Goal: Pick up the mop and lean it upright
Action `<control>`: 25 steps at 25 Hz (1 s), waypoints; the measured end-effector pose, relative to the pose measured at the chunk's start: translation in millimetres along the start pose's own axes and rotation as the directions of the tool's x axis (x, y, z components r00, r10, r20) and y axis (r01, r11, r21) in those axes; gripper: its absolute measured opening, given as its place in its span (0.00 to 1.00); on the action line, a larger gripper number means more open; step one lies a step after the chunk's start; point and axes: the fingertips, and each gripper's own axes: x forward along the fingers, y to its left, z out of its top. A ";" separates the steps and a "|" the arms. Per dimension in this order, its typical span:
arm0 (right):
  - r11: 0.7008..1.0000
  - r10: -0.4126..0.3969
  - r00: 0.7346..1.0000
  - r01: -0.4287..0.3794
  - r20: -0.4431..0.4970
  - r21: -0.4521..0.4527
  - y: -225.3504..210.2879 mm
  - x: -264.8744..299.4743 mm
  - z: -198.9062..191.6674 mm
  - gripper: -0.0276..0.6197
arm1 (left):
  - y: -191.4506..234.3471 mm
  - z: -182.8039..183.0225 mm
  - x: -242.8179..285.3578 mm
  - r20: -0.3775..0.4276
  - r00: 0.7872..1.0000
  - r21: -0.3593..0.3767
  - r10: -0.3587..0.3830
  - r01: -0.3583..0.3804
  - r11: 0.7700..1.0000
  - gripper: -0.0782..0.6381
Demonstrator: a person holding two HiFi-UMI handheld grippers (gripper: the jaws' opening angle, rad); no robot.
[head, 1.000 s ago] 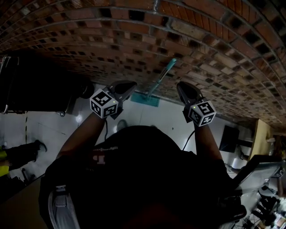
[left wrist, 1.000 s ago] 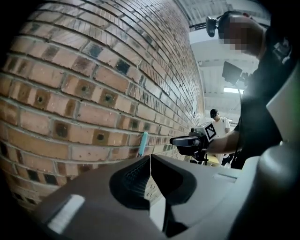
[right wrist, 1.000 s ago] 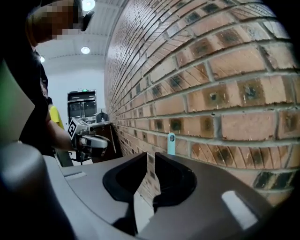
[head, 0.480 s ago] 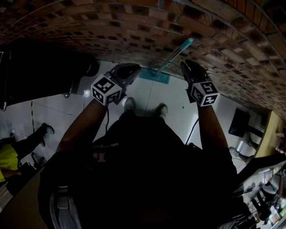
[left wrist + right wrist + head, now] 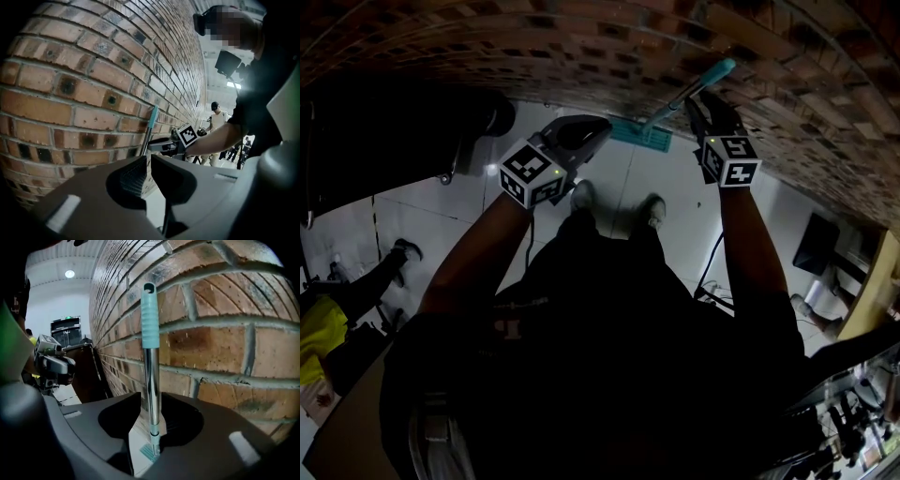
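The brick wall (image 5: pixel 581 47) fills the top of the head view and one side of both gripper views. Only the head view shows the pale tiled floor (image 5: pixel 614 187) below it, a dark cabinet (image 5: pixel 394 150) at the left and the wearer's two light shoes (image 5: pixel 581 195). There is one mop (image 5: pixel 151 366). The head view shows its teal head (image 5: pixel 639 137) on the floor at the foot of the wall, with the pole slanting up toward the bricks. The right gripper view alone shows the ribbed teal grip (image 5: pixel 150 317) upright close to the wall. The right gripper (image 5: pixel 151 398) has its jaws apart, just having opened, with the chrome pole standing between them. The left gripper (image 5: pixel 149 161) has its jaws drawn almost together with nothing in the slit, and it sits beside the pole. There are two grippers, each with one marker cube (image 5: pixel 530 173). Two bystanders appear: one in yellow (image 5: pixel 321 333) only in the head view, and one in a white top (image 5: pixel 216 119) only in the left gripper view. One round ceiling lamp (image 5: pixel 69 273) shows only in the right gripper view.
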 end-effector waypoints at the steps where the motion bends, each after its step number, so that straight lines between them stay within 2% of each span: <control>1: 1.000 -0.003 1.000 0.003 -0.001 0.000 0.2 4.5 -1.0 0.28 | 0.4 -1.2 -0.1 0.000 1.000 -0.001 0.000 0.000 1.000 0.11; 6: 1.000 -0.023 1.000 0.023 0.001 0.018 -4.4 21.1 -6.9 0.28 | 12.6 -3.7 -3.3 0.011 1.000 -0.012 0.024 -0.024 1.000 0.11; 10: 1.000 -0.026 1.000 0.026 0.002 0.008 -1.5 28.7 -7.7 0.23 | 28.2 -0.1 -8.0 0.038 0.998 -0.036 0.050 -0.048 0.998 0.11; 17: 1.000 0.012 1.000 -0.012 0.000 -0.018 3.1 25.1 -11.0 0.21 | 37.5 8.2 -13.0 0.066 0.995 -0.051 0.071 -0.068 0.996 0.11; 25: 0.996 0.068 0.998 -0.067 0.012 -0.064 23.8 0.7 2.2 0.21 | 30.5 20.4 -17.8 0.084 0.994 -0.025 0.063 -0.062 0.998 0.11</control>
